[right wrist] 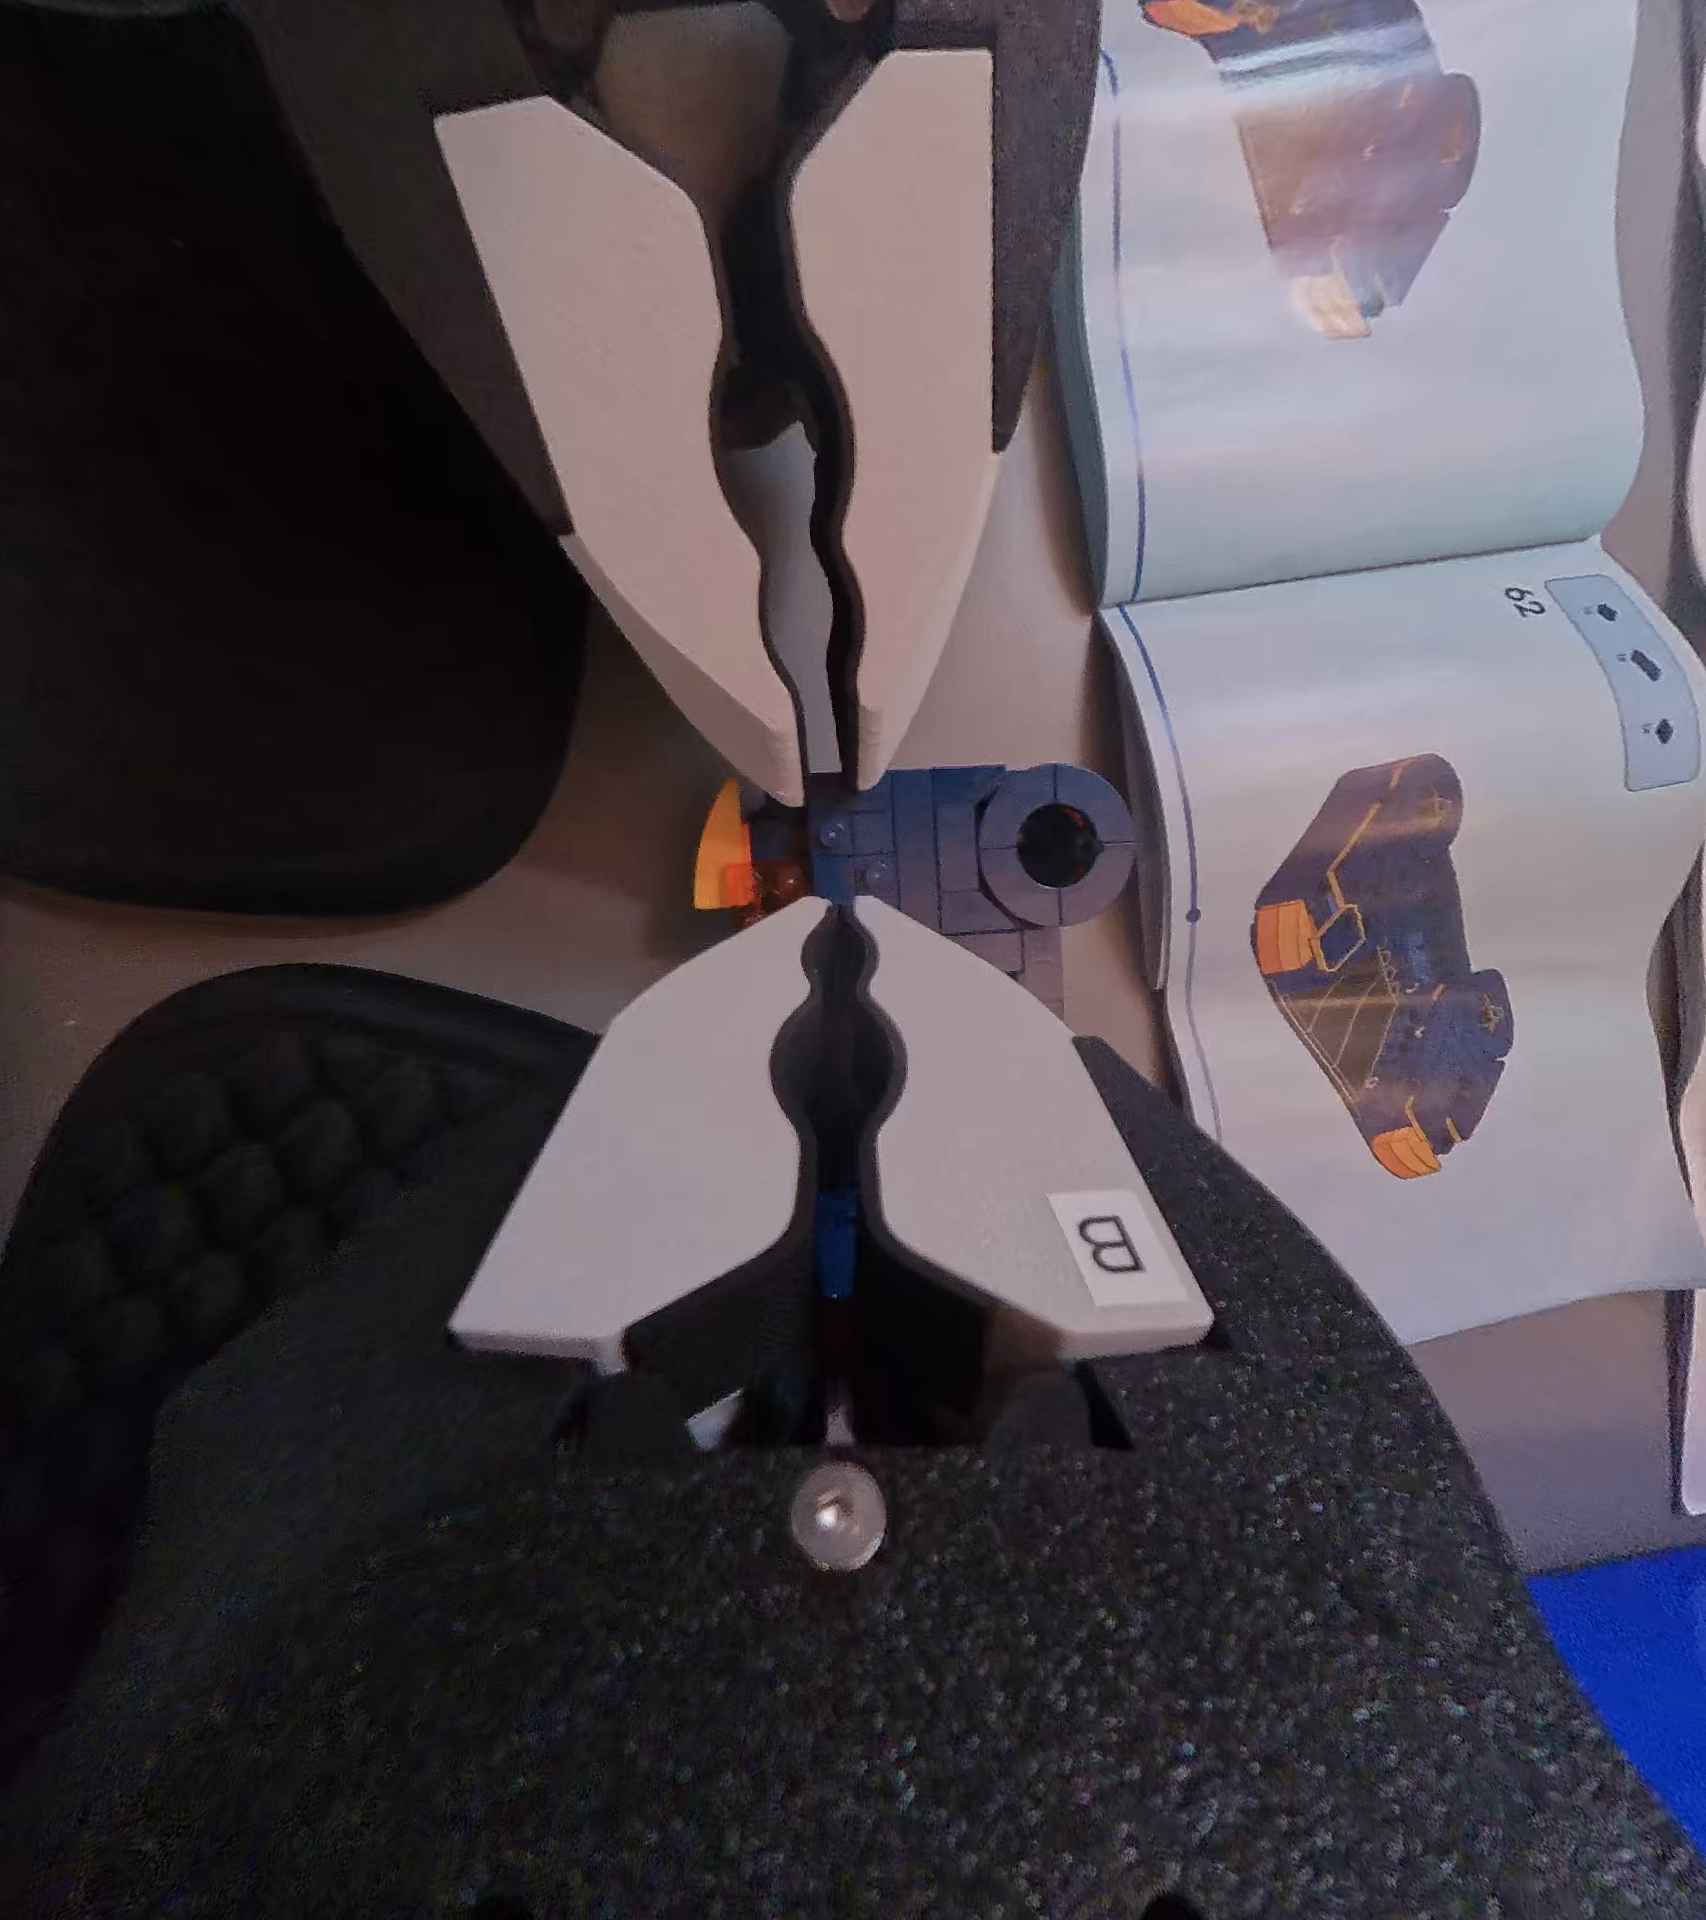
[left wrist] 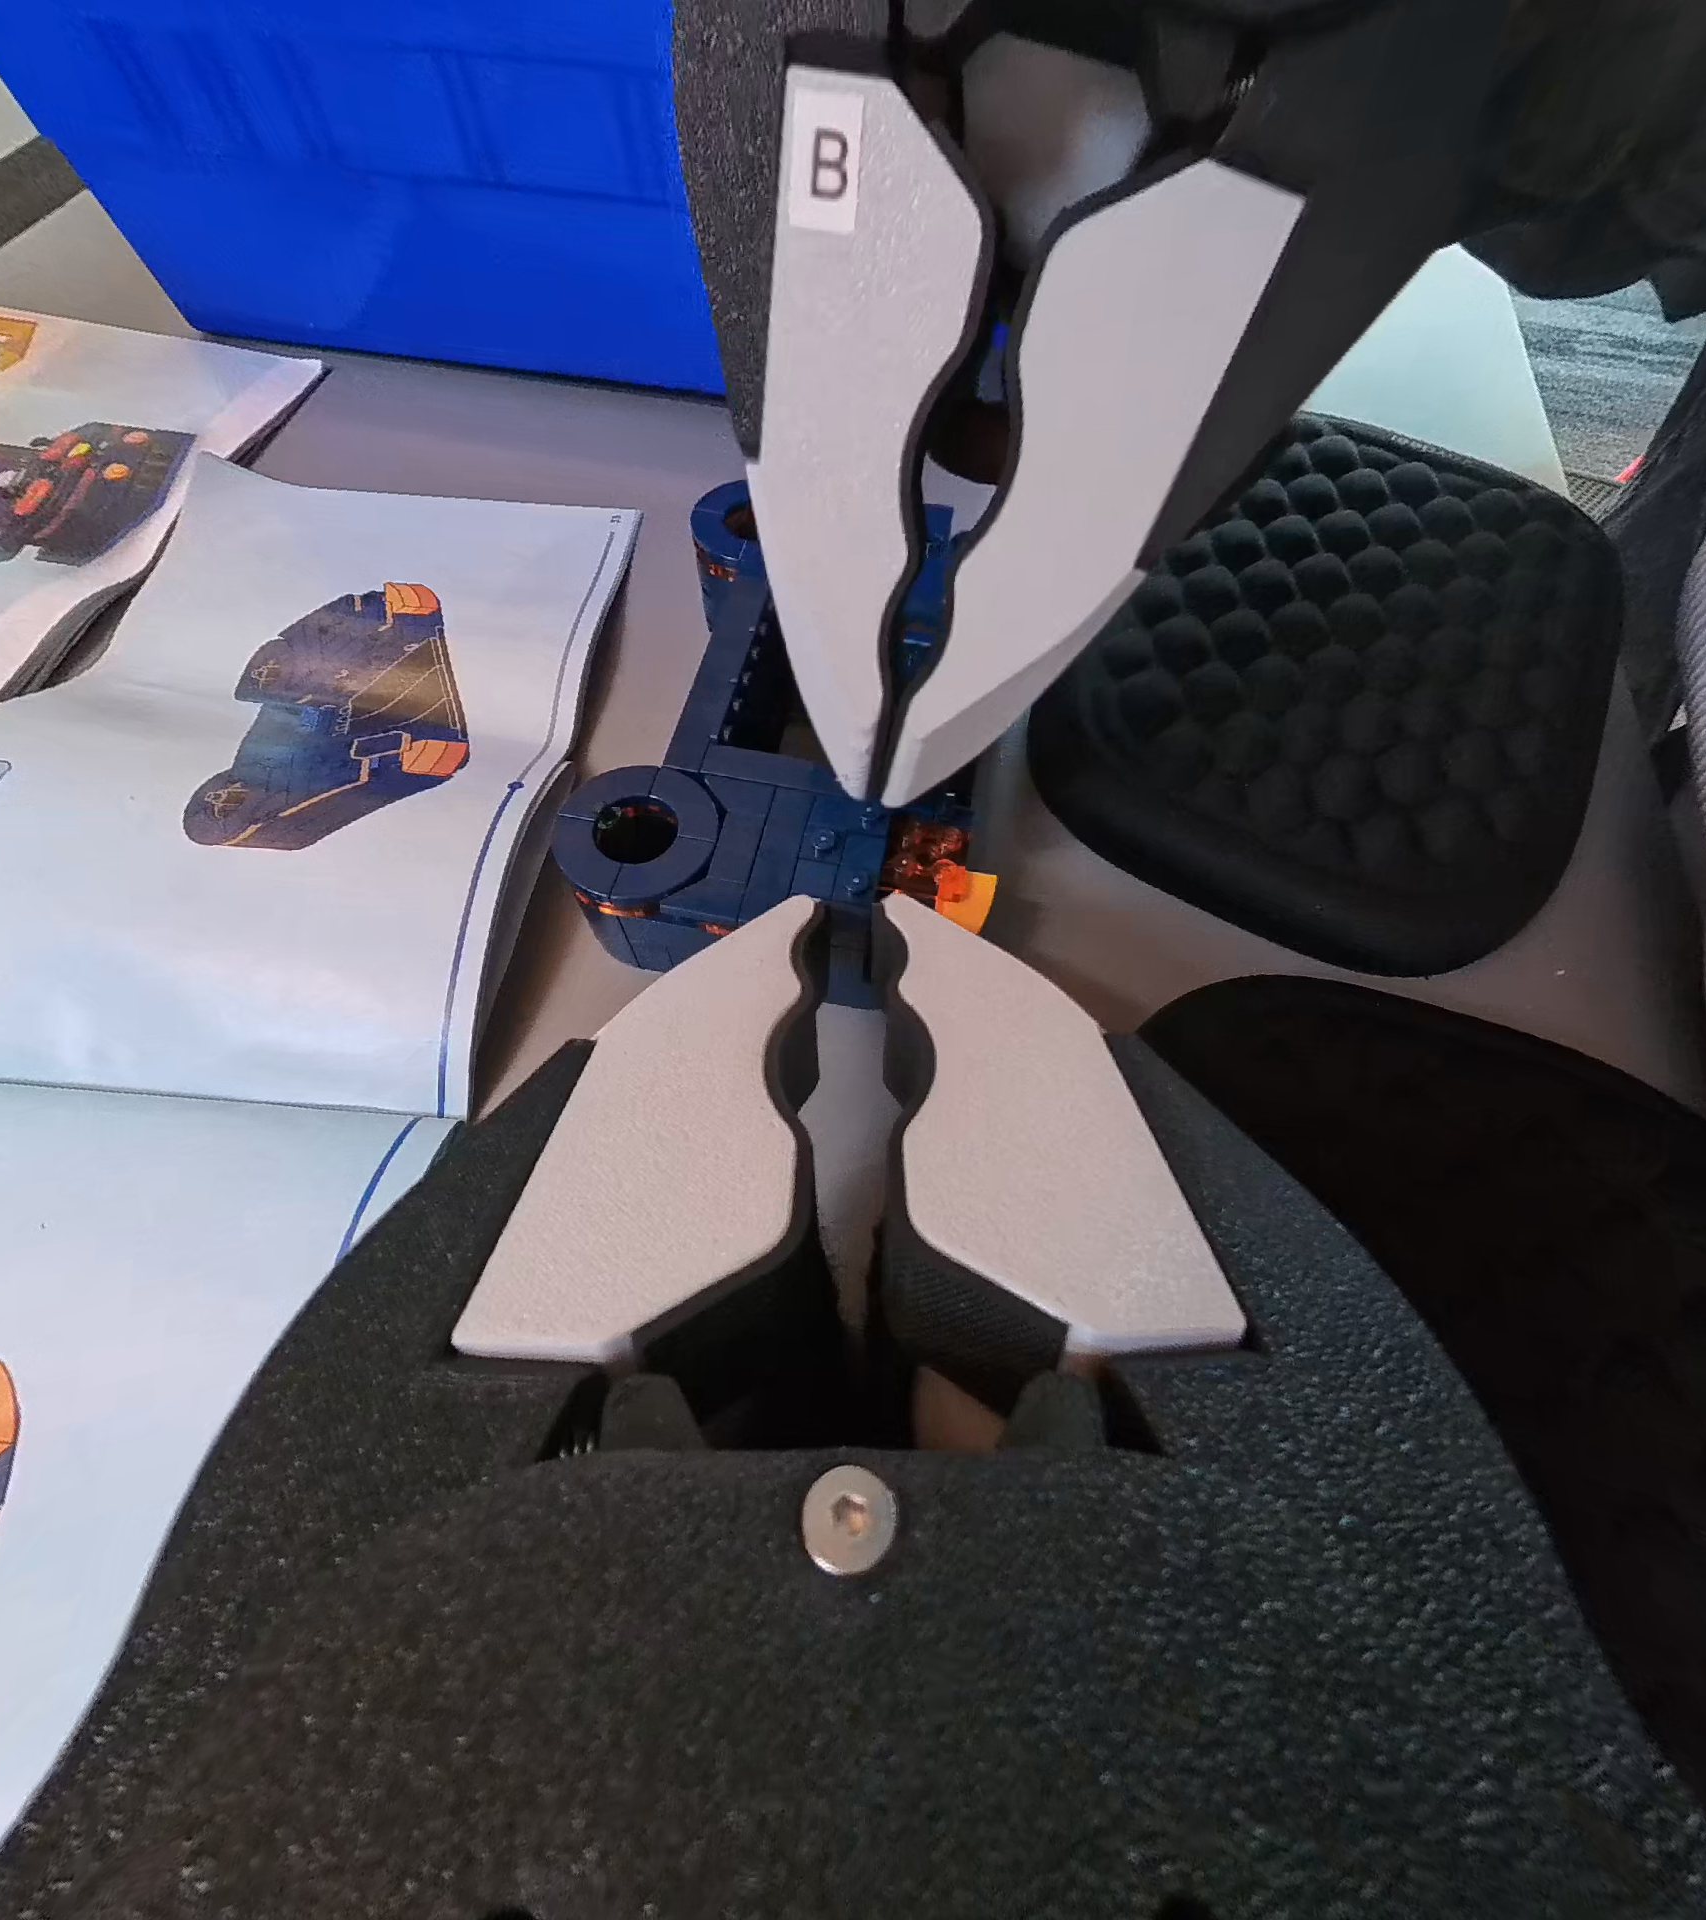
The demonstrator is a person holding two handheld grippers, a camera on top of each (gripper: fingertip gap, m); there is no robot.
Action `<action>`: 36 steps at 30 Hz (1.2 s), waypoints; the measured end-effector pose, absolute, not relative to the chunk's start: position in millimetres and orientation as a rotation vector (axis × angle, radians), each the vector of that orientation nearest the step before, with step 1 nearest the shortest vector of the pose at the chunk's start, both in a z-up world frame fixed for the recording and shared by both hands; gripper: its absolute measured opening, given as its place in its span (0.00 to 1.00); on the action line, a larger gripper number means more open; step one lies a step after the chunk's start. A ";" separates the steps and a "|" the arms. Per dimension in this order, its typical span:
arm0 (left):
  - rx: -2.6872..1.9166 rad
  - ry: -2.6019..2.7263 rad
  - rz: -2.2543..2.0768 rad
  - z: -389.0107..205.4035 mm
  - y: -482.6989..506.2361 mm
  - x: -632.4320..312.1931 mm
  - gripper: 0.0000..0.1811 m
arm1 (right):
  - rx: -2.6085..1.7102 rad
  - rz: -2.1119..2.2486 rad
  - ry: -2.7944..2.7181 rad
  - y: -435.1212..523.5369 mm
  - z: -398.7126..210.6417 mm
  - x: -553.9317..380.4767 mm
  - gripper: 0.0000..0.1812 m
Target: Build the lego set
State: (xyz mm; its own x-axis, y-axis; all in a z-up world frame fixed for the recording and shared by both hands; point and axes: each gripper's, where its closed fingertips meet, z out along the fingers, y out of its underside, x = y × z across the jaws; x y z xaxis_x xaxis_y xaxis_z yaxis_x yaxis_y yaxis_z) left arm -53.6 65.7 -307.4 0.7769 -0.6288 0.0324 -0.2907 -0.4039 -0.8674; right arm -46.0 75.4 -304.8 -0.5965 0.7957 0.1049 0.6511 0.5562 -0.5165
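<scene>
A dark blue lego model (left wrist: 755, 831) with a ring-shaped end (left wrist: 636, 831) and an orange curved piece (left wrist: 974, 894) lies on the grey table. My left gripper (left wrist: 854, 914) is at its near edge, with its fingertips pressed on a dark blue wall of the model. My right gripper (left wrist: 875, 800) comes down from above with its fingers shut, and its tips touch the studded top of the model. In the right wrist view the model (right wrist: 942, 842) sits between my right gripper (right wrist: 836, 906) below and the left gripper (right wrist: 833, 774) above.
An open instruction booklet (left wrist: 309, 831) lies left of the model; it also shows in the right wrist view (right wrist: 1400, 935). A blue bin (left wrist: 361, 156) stands behind it. A black padded cushion (left wrist: 1348, 686) lies right of the model. My left and right fingertips are right by each other.
</scene>
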 end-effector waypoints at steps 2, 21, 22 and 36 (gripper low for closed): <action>-2.008 0.686 -0.444 -307.4 65.8 -53.7 0.03 | -1.204 0.599 -2.487 76.7 -309.1 -44.8 0.00; -2.033 0.632 -0.537 -307.6 66.3 -53.9 0.00 | -1.312 0.357 -2.702 76.0 -312.5 -44.2 0.00; -2.033 0.630 -0.534 -307.5 66.5 -54.1 0.00 | -1.308 0.338 -2.707 75.7 -312.5 -44.6 0.00; -2.033 0.627 -0.527 -307.6 66.7 -54.5 0.00 | -1.311 0.410 -2.658 72.6 -308.6 -50.2 0.00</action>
State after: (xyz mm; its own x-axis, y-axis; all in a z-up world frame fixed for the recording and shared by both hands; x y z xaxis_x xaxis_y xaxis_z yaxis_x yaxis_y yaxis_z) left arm -54.5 66.7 -307.6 0.7792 -0.6151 0.1199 -0.2241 -0.4523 -0.8633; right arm -50.2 72.6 -308.6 -0.6071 0.7945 0.0131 0.7536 0.5809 -0.3078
